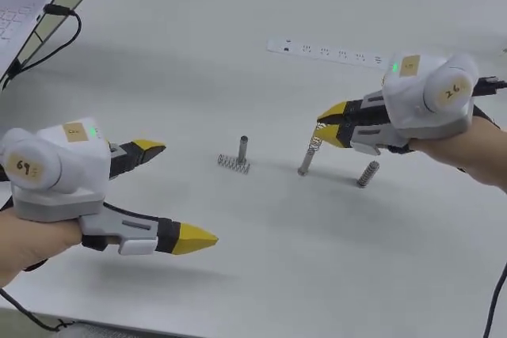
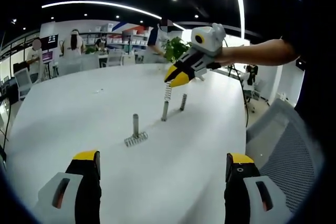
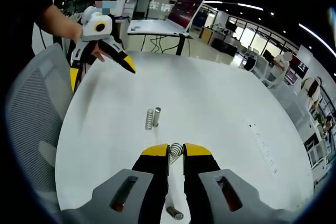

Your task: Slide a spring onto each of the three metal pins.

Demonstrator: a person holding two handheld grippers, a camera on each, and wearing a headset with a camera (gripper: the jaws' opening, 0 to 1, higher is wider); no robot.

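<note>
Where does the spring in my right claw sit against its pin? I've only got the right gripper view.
Observer: In the head view, the spring in the right claw has its lower end at the top of the middle pin, which leans.
Operator: Any pin outside my view?
Observer: Yes, a third pin stands just right of the middle one, leaning, with a fitted spring around it.
Operator: And the spring beside the far pin?
Observer: That loose spring lies flat on the table at the foot of the left pin, which is upright and bare.
</note>
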